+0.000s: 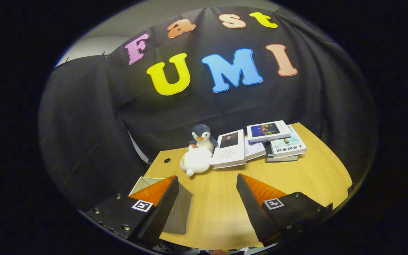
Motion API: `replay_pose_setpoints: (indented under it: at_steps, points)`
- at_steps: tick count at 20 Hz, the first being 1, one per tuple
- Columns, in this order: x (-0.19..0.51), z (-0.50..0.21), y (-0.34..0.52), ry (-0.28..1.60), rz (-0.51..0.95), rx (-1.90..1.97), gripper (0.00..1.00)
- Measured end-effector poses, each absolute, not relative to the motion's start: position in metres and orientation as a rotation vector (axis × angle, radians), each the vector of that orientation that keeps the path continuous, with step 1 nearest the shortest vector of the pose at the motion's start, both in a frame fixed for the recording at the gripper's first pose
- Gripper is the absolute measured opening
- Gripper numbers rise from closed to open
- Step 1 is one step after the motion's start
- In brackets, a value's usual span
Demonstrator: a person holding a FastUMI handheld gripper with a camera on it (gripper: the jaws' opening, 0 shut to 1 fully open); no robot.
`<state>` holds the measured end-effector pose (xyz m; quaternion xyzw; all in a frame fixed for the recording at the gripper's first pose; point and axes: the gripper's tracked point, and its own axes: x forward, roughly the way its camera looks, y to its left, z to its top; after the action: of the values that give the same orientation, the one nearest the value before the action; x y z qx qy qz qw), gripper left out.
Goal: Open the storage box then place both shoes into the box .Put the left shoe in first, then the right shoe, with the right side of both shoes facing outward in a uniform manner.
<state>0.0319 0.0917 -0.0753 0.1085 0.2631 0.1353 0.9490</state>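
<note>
My gripper (207,187) is held above the wooden table (306,177), open, with bare tabletop in the wide gap between its fingers. The storage box (179,210) sits partly under and behind the left finger (161,205); I see a pale inner wall and a grey flat side or lid of it. Whether the box is open I cannot tell for sure. The right finger (257,205) hangs over bare wood.
Beyond the fingers lie a grey penguin plush (202,136) and a white plush toy (196,160). To their right is a loose pile of several books (260,143). The table's right and near edges drop off to the dark booth.
</note>
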Motion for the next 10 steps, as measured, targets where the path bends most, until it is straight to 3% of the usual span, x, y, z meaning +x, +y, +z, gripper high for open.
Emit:
replay_pose_setpoints:
  at_steps: [10]
  points:
    - [0.034,-0.021,-0.009,0.322,0.162,0.116,0.98]
